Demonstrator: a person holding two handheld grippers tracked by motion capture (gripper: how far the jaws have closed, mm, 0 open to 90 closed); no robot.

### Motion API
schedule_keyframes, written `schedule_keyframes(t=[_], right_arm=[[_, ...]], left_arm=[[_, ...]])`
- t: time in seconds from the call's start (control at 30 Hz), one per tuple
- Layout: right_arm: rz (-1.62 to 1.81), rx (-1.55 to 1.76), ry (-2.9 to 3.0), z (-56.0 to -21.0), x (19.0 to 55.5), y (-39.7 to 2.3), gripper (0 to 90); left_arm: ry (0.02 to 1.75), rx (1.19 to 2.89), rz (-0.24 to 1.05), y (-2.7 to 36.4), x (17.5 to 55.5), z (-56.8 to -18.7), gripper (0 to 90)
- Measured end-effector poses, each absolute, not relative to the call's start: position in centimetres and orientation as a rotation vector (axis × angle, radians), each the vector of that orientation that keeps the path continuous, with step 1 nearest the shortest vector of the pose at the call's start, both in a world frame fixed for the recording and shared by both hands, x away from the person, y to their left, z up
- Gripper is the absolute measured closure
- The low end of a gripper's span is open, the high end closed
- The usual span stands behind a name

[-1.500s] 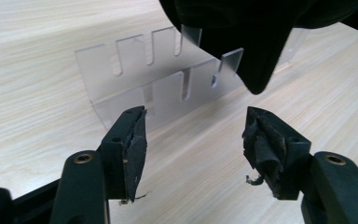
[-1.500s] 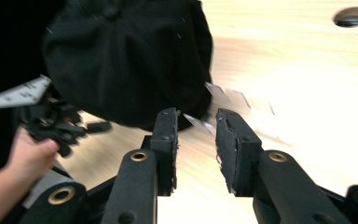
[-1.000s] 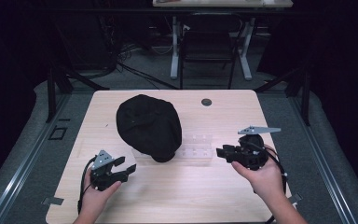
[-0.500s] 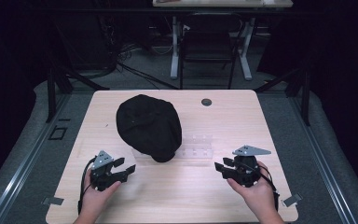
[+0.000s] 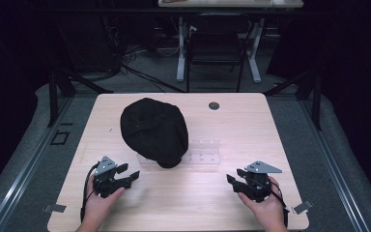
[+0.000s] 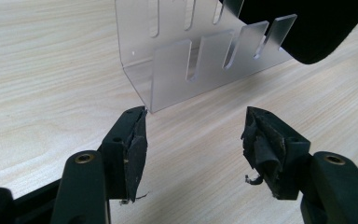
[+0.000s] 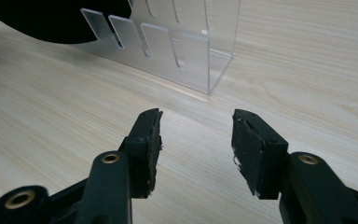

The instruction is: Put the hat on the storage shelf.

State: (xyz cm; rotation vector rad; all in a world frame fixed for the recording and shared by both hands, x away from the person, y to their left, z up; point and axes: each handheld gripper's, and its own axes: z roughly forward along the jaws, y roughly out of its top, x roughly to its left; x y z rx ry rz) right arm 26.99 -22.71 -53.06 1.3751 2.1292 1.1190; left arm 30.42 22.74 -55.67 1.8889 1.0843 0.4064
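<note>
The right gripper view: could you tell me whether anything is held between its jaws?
No, the right gripper has its jaws apart with only bare table between them.

Black two-jaw gripper point(image 5: 131, 175) pair, worn pads point(image 6: 137, 154), brass-coloured screws, grey plates.

The bench point(image 5: 251, 125) being looked down on from above its near edge, facing forward, the two gripper views being taken low and close over the wood, each facing inward, the clear slotted rack point(image 6: 200, 60) being shared by all three views.
</note>
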Motion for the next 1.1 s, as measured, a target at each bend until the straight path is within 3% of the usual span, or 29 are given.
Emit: schedule_keyframes(t=[0.47,1.1], right_arm=[[1.14,1.379,2.097,-55.2,26.7,-23.0,49.1],[1.176,1.4,2.085,-55.6,26.6,-23.3,48.7]], left_arm=[[1.067,1.908,0.41,22.5,30.4,-55.7,40.0],[1.021,1.912,0.411,21.6,30.3,-55.8,40.6]])
